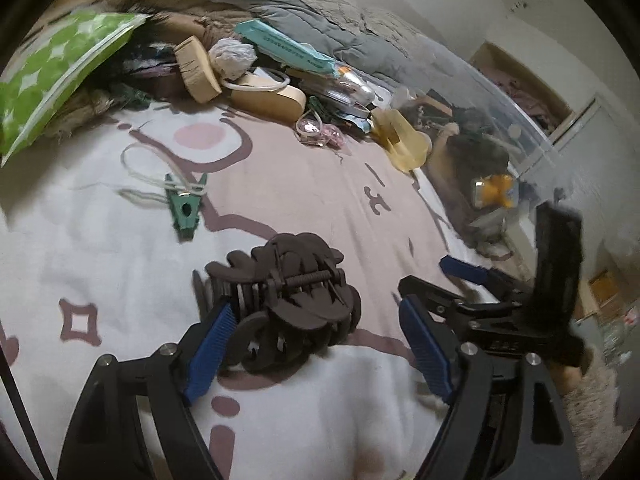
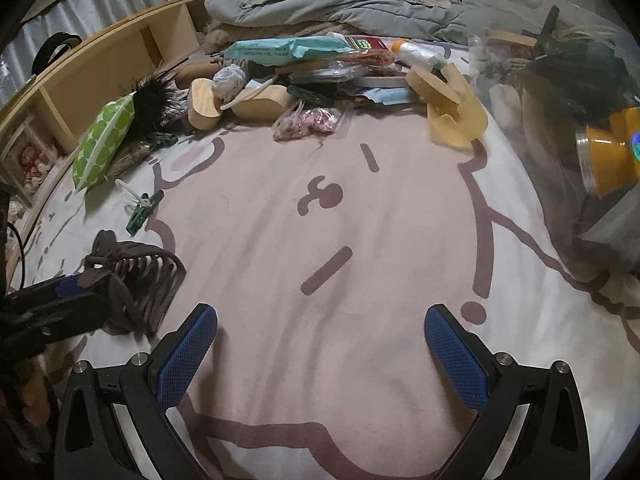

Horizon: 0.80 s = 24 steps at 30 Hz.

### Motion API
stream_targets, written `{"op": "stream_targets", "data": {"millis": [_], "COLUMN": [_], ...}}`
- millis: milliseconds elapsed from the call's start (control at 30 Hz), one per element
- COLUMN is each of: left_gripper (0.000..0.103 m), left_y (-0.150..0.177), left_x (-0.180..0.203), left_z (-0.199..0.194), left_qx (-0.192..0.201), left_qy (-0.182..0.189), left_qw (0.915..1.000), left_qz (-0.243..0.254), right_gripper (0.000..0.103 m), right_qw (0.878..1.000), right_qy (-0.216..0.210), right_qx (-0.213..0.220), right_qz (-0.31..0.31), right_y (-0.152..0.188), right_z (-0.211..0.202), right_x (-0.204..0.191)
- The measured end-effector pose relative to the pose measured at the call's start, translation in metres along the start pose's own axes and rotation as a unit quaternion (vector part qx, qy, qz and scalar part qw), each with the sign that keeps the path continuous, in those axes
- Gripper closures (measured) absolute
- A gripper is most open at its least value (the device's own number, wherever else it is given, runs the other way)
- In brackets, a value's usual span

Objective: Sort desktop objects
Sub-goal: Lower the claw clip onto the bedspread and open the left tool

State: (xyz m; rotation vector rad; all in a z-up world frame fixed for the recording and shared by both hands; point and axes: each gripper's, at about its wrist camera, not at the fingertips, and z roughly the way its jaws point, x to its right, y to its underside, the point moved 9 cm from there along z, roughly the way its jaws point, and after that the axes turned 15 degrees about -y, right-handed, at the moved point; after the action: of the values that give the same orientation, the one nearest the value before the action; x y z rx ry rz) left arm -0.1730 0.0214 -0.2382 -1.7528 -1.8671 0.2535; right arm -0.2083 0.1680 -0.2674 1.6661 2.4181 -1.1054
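A dark brown hair claw lies on the pink and white printed bedcover, between the fingers of my left gripper. That gripper is open: the claw leans on the left blue pad and a clear gap separates it from the right pad. My right gripper stands open over bare cover with nothing between its pads. It also shows at the right of the left wrist view, as the right gripper. The right wrist view has the claw and left gripper at far left.
A green clothespin on white cord lies beyond the claw. Behind it is a heap: green spotted pouch, wooden pieces, teal packet, pink bead bag, yellow plastic piece. A clear bin holds items at right. A wooden shelf borders the left.
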Motion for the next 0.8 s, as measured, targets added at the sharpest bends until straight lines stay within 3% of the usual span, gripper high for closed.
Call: {"op": "stream_targets", "data": {"millis": [200, 333, 567, 800], "left_gripper": [0.016, 0.016, 0.015, 0.007], "left_y": [0.006, 0.003, 0.008, 0.006], "left_x": [-0.031, -0.029, -0.02, -0.007], "left_z": [-0.013, -0.006, 0.01, 0.019], "left_qx": [0.008, 0.0, -0.019, -0.016], "left_qy": [-0.051, -0.037, -0.044, -0.048], "left_qw": [0.998, 0.9986, 0.9988, 0.9986], "left_qz": [-0.035, -0.037, -0.01, 0.019], "right_gripper": [0.0, 0.0, 0.0, 0.0], "right_qw": [0.999, 0.999, 0.998, 0.998], "right_qy": [0.027, 0.047, 0.055, 0.057], "right_qx": [-0.018, -0.02, -0.014, -0.01], "right_qz": [-0.009, -0.019, -0.022, -0.022], "right_y": [0.004, 0.006, 0.007, 0.007], "right_z": [0.007, 0.011, 0.01, 0.009], "right_x": [0.002, 0.001, 0.001, 0.001]}}
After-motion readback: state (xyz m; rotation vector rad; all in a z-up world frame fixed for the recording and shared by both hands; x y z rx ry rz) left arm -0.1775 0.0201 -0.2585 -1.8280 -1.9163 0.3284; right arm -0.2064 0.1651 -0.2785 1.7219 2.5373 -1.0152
